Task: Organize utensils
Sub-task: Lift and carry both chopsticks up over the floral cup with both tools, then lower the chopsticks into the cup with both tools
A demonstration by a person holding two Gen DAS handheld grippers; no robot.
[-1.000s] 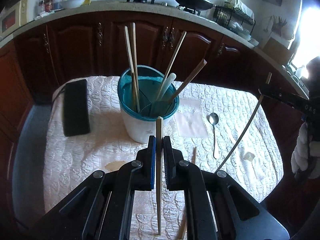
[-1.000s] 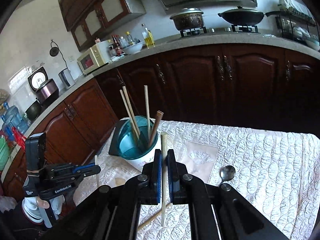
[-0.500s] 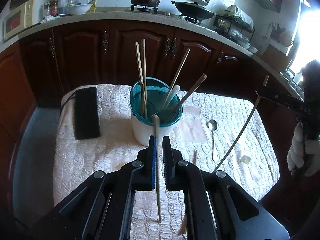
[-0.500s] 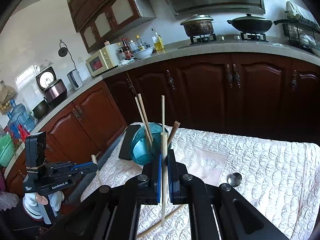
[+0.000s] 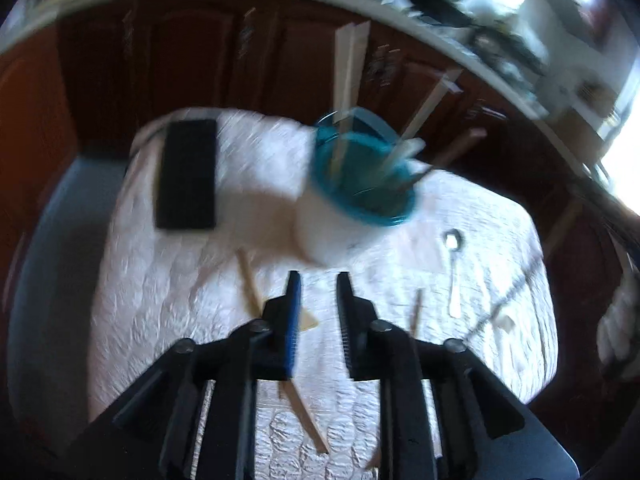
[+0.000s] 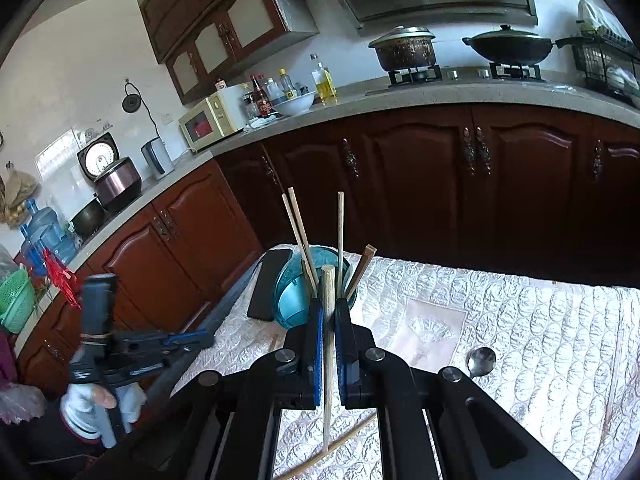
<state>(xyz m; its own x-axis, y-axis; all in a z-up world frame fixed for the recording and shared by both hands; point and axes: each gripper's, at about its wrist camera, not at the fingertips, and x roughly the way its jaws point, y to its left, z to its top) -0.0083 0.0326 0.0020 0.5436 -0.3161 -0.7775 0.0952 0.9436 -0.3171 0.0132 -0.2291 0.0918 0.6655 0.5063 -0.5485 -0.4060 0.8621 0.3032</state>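
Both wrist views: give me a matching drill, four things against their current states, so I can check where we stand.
Things:
1 right gripper
2 left gripper
3 spoon
4 black slab

States:
A lies on the cloth, to the right of the holder in the picture
B open, nothing between the jaws
C flat on the cloth, to the left of the holder in the picture
D shut on an upright chopstick

Pairs: 1-D, 2-B, 3-A, 4-C.
The left gripper's jaws have just been opening.
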